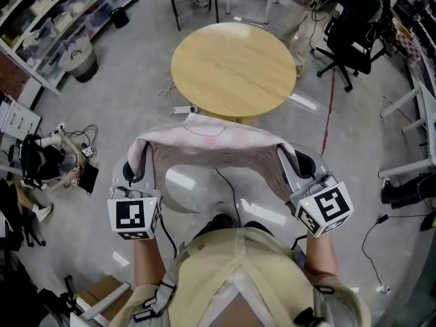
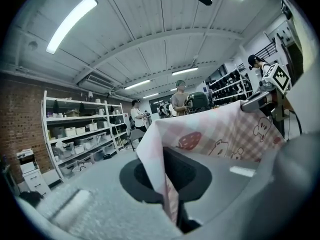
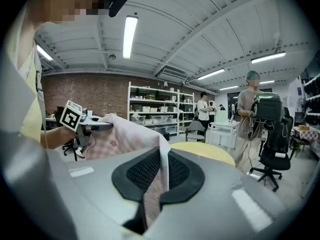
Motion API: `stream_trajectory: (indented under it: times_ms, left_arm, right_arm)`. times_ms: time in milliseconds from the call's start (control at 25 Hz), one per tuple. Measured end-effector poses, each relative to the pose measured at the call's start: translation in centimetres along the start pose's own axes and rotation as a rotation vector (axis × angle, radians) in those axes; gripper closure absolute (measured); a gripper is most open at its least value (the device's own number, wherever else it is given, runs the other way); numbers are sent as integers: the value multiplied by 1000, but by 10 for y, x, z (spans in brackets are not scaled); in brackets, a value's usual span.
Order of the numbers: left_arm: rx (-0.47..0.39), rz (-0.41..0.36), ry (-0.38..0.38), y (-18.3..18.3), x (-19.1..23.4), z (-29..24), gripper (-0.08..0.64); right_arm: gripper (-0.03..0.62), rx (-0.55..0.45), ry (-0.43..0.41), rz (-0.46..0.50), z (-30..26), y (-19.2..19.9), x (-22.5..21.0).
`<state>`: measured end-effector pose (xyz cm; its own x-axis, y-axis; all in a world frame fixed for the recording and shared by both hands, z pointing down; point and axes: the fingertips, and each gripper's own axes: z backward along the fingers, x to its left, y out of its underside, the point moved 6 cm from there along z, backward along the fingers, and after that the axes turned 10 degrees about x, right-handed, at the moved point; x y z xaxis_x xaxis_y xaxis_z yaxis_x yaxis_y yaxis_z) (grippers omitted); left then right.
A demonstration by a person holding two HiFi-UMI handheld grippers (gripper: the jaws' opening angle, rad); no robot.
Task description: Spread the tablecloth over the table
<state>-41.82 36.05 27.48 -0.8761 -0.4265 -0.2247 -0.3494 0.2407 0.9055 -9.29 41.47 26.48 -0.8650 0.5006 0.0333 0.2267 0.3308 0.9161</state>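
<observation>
Left gripper and right gripper each clamp a corner of the cloth, which spans crosswise between them, with the table just ahead.

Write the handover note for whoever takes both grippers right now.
Left gripper: shut on one end of the tablecloth.
Right gripper: shut on the other end.
The cloth hangs stretched between them in the air, by the near edge of the round table, whose top is bare.
Done: cloth picked up and held at both ends.
Left: carry it over the table, lay it flat, let go.
</observation>
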Motion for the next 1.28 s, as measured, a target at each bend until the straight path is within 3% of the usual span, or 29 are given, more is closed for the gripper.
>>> stream_trajectory:
  times_ms: [360,560,760,1080,1280]
  left_arm:
    - [-21,-40,-1,-43,9,-69,554]
    - [-26,-52,-100,-71,2,-104,554]
    - [-37,-80,-180,-120,-7,-138,554]
    - [2,-147,-180,-149,-23,-175,554]
    - [14,-177,-160,-172,-7,-220,554]
  right_arm:
    - [583,-25,12,25,-31,-20,-52]
    - [583,-40,-48,84,-44,-30,-90]
    - [583,-88,-119,140,-49,-58,-138]
    - [583,-123,-131,182,-60,-58,-188]
    - [581,-122,-104,193,-96,-85,-224]
